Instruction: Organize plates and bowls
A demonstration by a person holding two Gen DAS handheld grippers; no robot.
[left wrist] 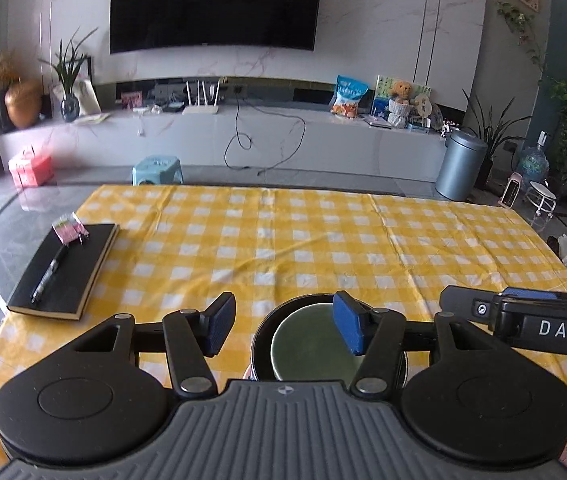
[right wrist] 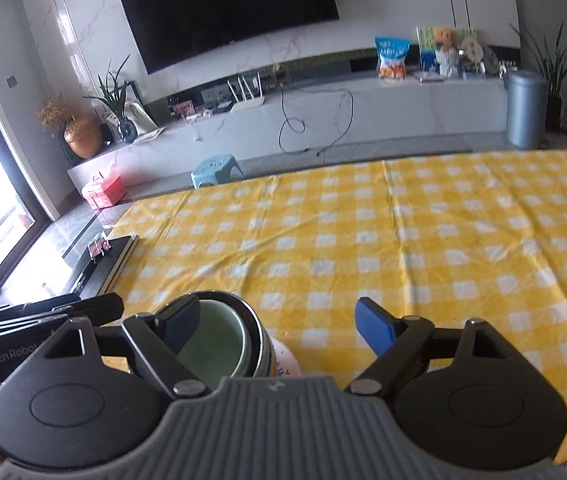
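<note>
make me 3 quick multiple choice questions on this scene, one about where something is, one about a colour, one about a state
1. Where is the black notebook?
A. left edge of the table
B. inside the bowls
C. on the floor

2. What colour is the inside of the top bowl in the stack?
A. red
B. pale green
C. orange

3. How do the left gripper and right gripper stand?
A. both shut on a bowl
B. one open, one shut
C. both open, holding nothing

Answers: 1 A, it lies on the checked cloth at the left. 2 B, the inner surface is pale green. 3 C, the pads stand apart, clear of the bowls.
</note>
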